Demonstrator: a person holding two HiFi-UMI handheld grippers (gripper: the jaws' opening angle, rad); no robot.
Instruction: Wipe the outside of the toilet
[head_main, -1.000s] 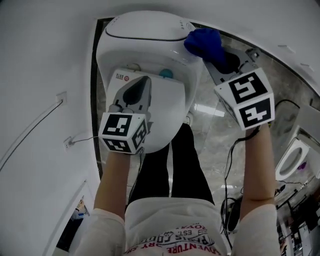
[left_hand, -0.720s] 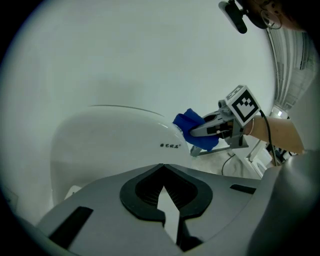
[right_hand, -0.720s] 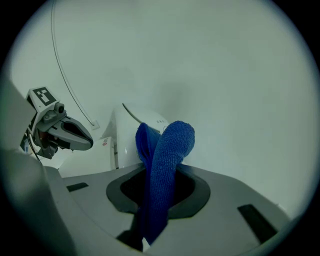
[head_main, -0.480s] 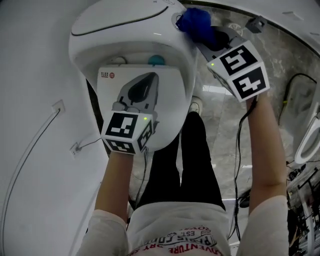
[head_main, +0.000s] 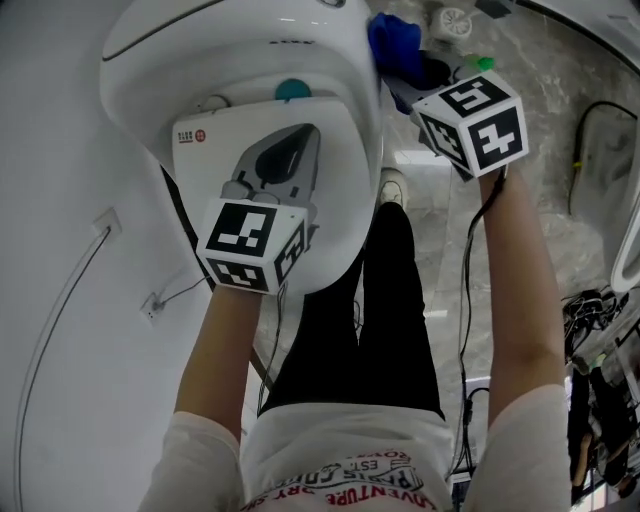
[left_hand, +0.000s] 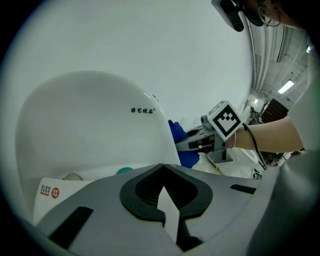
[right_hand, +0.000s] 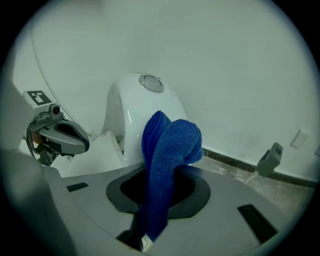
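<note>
Head view: white toilet (head_main: 240, 45) seen from above, tank at the far end, closed lid (head_main: 215, 150) nearer; small red-marked label (head_main: 188, 135) on the lid's far left corner; teal round part (head_main: 293, 90) between lid and tank.

Left gripper (head_main: 300, 138): over the lid, jaws pointing towards the tank; in its own view the jaw tips meet, nothing between them, only the white lid visible through the slot behind the tips; whether it touches the lid cannot be told.

Right gripper (head_main: 405, 85): at the right side of the tank, far right of the lid; jaws pinched on a blue cloth (right_hand: 170, 150); the cloth stands up out of the jaws in a folded bunch, with one end hanging down through the slot.

Cloth position: at the right flank of the tank, below the round flush button (right_hand: 150, 82) on top; it lies against or just beside the porcelain; contact not confirmed from any view.

Surroundings: grey marbled floor (head_main: 560, 80) to the right; white wall (head_main: 60, 150) to the left with a thin cable (head_main: 60, 290) running along it; the person's dark trousers (head_main: 380, 320) near the lid's front edge.
</note>
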